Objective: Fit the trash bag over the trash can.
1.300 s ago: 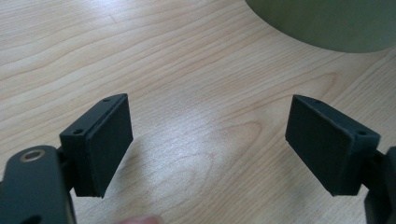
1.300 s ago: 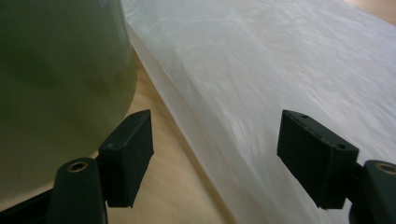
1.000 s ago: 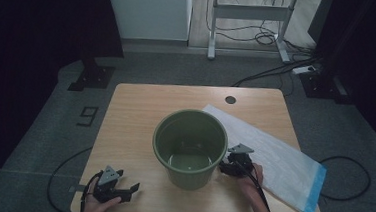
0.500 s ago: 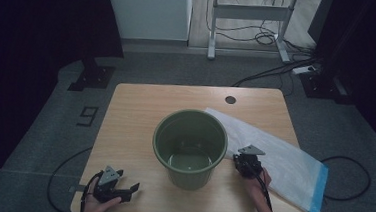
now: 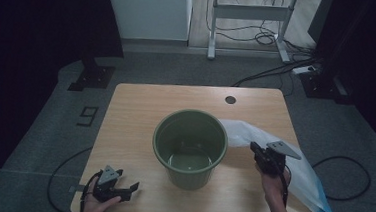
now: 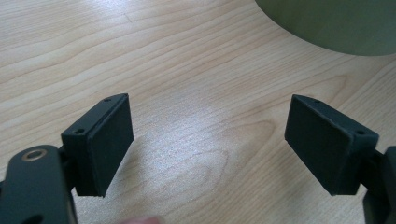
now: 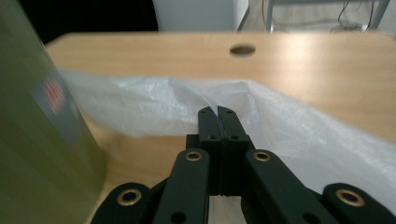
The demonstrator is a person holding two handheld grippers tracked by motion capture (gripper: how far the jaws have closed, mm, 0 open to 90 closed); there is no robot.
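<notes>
— What did the bag look like?

— The plastic bag was thin, translucent and white, with a blue strip along the end near the counter's near right corner. It lay crumpled along the right side of the counter, its upper edge raised into a fold just beside the green bucket.

— And where was it against your grippers?

— My right gripper had just clamped down on that raised fold; the jaws were pressed together with the film pinched at their tips. The rest of the bag spread behind and to the right of the gripper, towards the counter's right edge. The bucket stood close on its left.

— Your other one?

— My left gripper rested near the counter's near left corner, jaws wide apart over bare wood, well away from the bag.
</notes>
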